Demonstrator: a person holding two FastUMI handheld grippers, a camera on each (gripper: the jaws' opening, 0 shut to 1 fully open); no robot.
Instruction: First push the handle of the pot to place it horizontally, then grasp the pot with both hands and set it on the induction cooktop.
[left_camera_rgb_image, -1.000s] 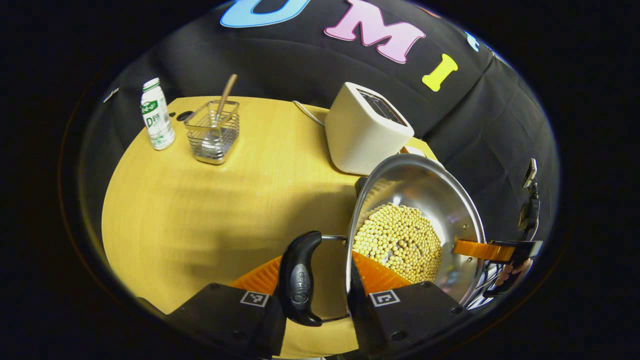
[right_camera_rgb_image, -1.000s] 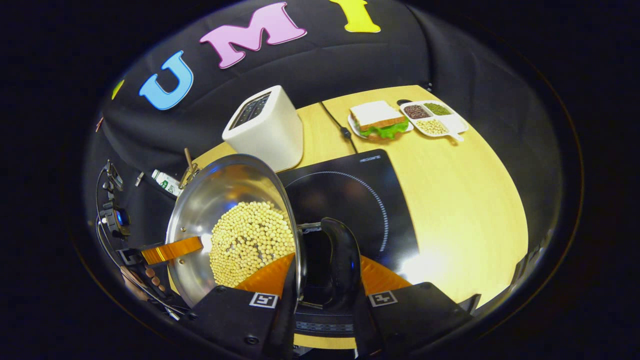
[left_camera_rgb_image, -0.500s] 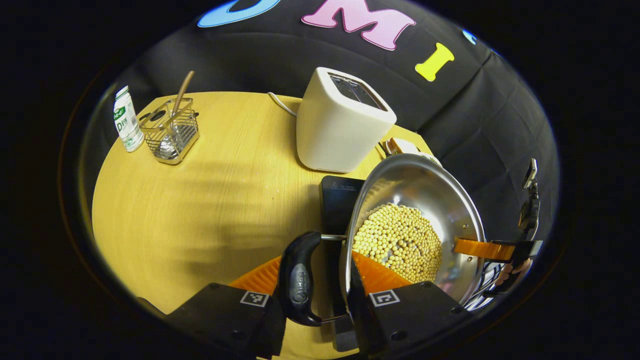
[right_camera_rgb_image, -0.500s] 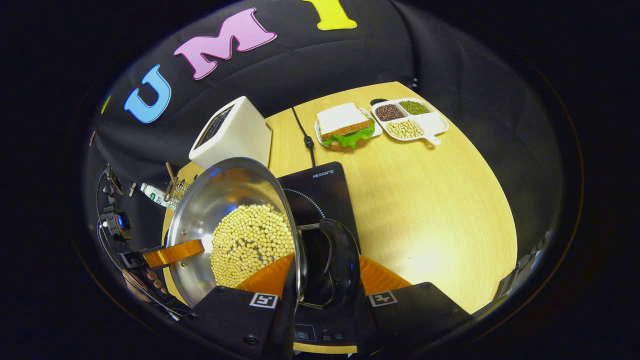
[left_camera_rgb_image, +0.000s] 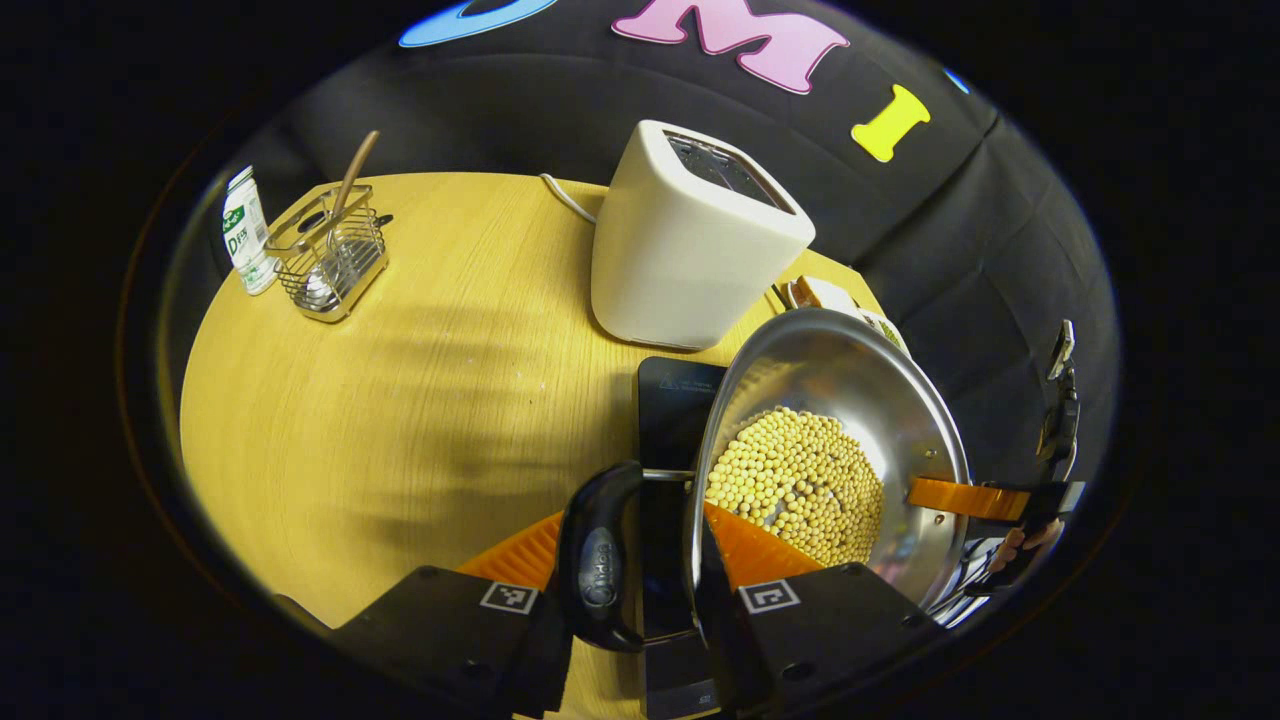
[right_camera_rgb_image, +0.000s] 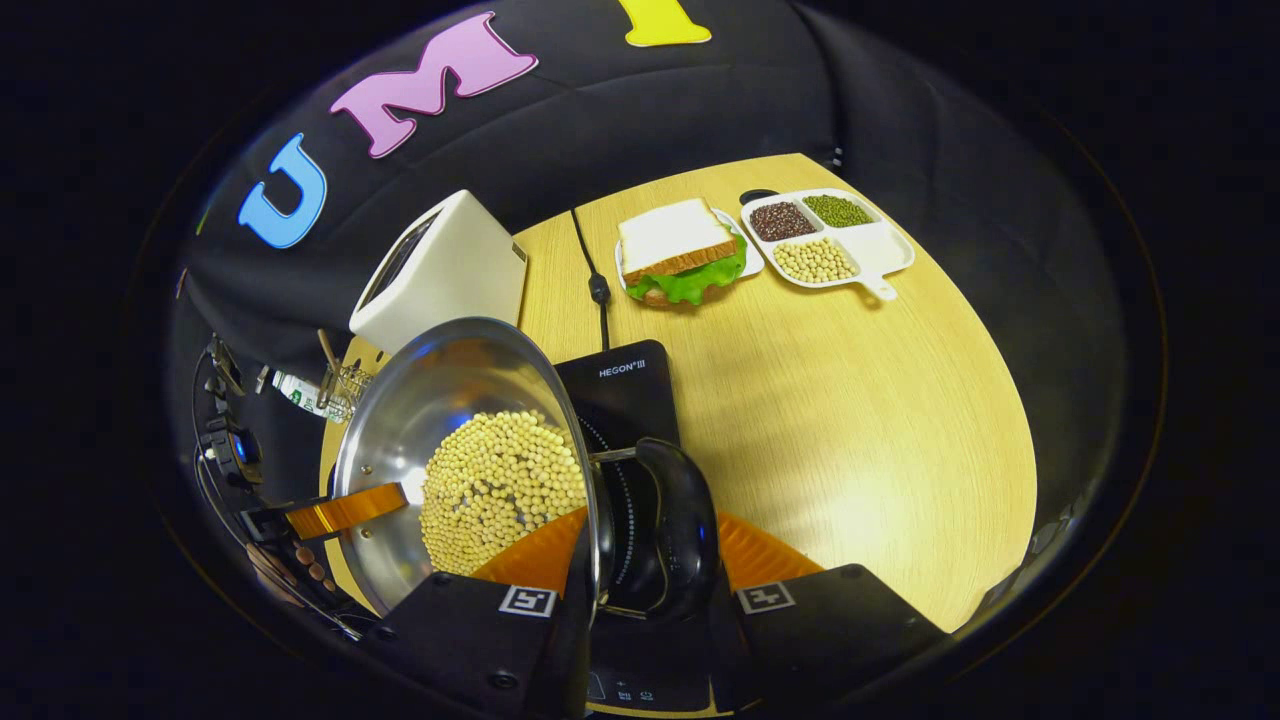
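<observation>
Above the cooktop the pot hangs in mid-air, carried by both grippers; the left gripper has its two orange fingers closed on the rim wall beside one black handle, one finger inside over the beans and one outside by the handle; the right gripper is clamped the same way on the opposite rim, next to the other handle. Judging by how things lie, the handle push is done and the two-handed grasp is made; what is left, I'd say, is to centre the pot over the ring, lower it flat and let go; whether the base is already close to the glass I cannot tell, since the pot hides the gap.

From the left gripper view you get the near side of the worktop: a white toaster with its cord, a wire basket holding a wooden-handled utensil, a small bottle beside it, and just one dark corner of the cooktop under the rim; the other gripper's orange finger reaches the far rim, a hand behind it.

From the right gripper view comes what that one lacks: more of the cooktop with part of its printed ring, a sandwich on a plate, and a divided tray of beans and grains, well apart from the pot; the toaster stands behind the pot.
</observation>
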